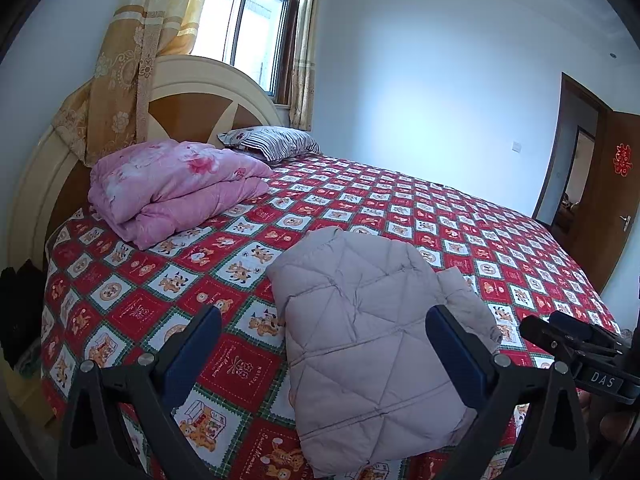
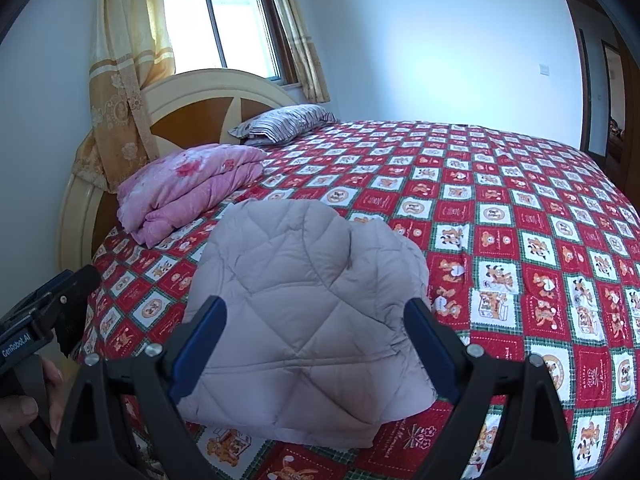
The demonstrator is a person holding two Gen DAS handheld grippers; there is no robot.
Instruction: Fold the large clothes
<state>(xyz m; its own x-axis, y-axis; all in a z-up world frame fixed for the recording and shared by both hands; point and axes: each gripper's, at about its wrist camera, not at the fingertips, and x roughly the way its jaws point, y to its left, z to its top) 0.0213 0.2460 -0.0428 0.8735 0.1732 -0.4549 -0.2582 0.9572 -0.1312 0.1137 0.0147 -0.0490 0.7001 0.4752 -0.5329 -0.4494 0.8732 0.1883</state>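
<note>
A pale mauve quilted down jacket (image 1: 372, 332) lies folded into a compact bundle on the red patterned bedspread (image 1: 168, 280) near the front edge of the bed; it also shows in the right wrist view (image 2: 304, 312). My left gripper (image 1: 323, 330) is open and empty, hovering just in front of the jacket. My right gripper (image 2: 316, 320) is open and empty, also just in front of the jacket. The right gripper's body shows in the left wrist view (image 1: 576, 344), and the left gripper's body shows at the left of the right wrist view (image 2: 44, 312).
A folded pink quilt (image 1: 176, 188) lies by the headboard (image 1: 192, 100), with a striped pillow (image 1: 272, 142) behind it. A window with curtains (image 1: 132, 52) is at the back. An open wooden door (image 1: 600, 192) stands at the right. The bedspread (image 2: 520, 208) stretches to the right.
</note>
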